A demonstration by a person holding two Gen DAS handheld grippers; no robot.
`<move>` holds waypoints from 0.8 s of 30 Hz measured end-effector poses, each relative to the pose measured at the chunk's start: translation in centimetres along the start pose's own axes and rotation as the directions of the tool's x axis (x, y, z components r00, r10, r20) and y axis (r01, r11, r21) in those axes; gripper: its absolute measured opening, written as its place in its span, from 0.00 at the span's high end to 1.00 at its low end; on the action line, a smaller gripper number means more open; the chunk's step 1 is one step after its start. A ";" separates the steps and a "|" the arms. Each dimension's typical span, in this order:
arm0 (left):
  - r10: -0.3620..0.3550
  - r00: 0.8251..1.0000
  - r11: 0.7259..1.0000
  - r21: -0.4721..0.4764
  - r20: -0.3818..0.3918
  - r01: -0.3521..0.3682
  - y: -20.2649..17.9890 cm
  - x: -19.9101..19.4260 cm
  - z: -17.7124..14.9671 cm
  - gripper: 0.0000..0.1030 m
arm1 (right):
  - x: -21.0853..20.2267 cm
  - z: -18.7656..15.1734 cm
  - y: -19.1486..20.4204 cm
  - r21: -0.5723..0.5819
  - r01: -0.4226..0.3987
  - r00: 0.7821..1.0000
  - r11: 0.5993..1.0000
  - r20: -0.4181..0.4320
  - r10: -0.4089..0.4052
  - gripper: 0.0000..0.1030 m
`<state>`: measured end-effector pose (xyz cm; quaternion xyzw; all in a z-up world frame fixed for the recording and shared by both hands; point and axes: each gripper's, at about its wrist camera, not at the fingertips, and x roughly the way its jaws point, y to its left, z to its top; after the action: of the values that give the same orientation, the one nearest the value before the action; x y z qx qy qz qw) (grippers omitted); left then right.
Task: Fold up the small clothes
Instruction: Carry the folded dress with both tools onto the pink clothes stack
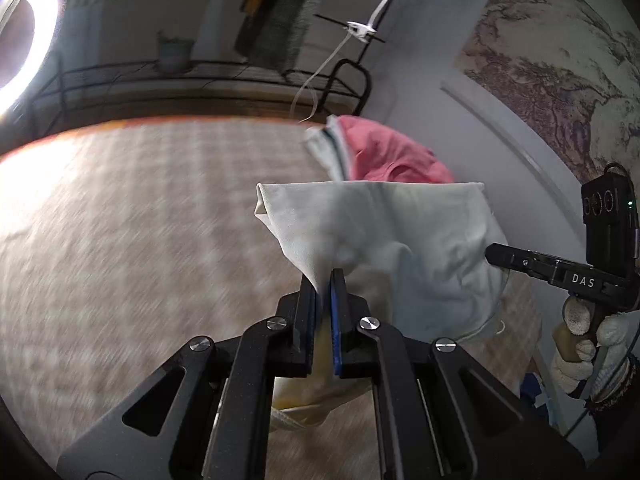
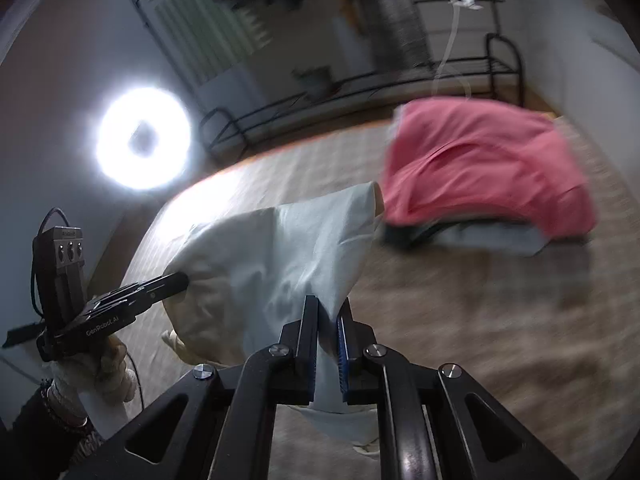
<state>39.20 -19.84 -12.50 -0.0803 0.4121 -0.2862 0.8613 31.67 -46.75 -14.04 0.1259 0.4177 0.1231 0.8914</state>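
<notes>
cloth: pale garment [image 1: 384,236] held up between my two grippers, lifted off the bed, sagging in the middle; top fold runs level, lower hem hangs under my left gripper.
cloth vs left gripper: one edge pinched right at the tips of my left gripper [image 1: 325,280], fabric rising from the jaws and spreading toward the right.
cloth vs right gripper: other edge pinched in my right gripper [image 2: 329,312]; fabric fans up and left from the jaws, a tail hangs below them.
left gripper: jaws narrow, clamped on the cloth.
right gripper: jaws narrow, clamped on the cloth.
hands: both in white knit gloves; right hand [image 1: 580,344] at the far right of the left view, left hand [image 2: 100,372] low left in the right view.
pile: pink garment [image 2: 480,164] on top of a grey one [image 2: 472,236], lying on the bed behind the cloth, apart from it.
bed: checked beige cover [image 1: 140,240], blurred.
background: ring light [image 2: 142,138], black metal rail [image 2: 360,84], map on wall [image 1: 560,80].
</notes>
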 end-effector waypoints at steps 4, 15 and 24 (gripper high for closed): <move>-0.016 1.000 0.999 0.045 0.024 0.015 -3.1 4.0 4.4 0.96 | -1.7 3.3 -3.6 0.005 0.063 0.997 0.998 0.053 -0.063 0.94; 0.019 0.996 0.993 0.114 0.085 -0.029 -8.7 13.3 11.9 0.96 | -3.2 11.1 -11.6 0.039 0.207 0.962 0.978 0.173 -0.210 0.94; 0.126 0.986 0.978 0.153 0.107 -0.142 -10.7 18.2 13.0 0.96 | 0.1 13.9 -15.3 0.065 0.296 0.939 0.953 0.161 -0.302 0.94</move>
<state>53.49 -40.05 -12.19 0.0031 0.3501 -0.2554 0.9012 44.27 -62.78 -10.55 0.0887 0.3572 -0.0331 0.9292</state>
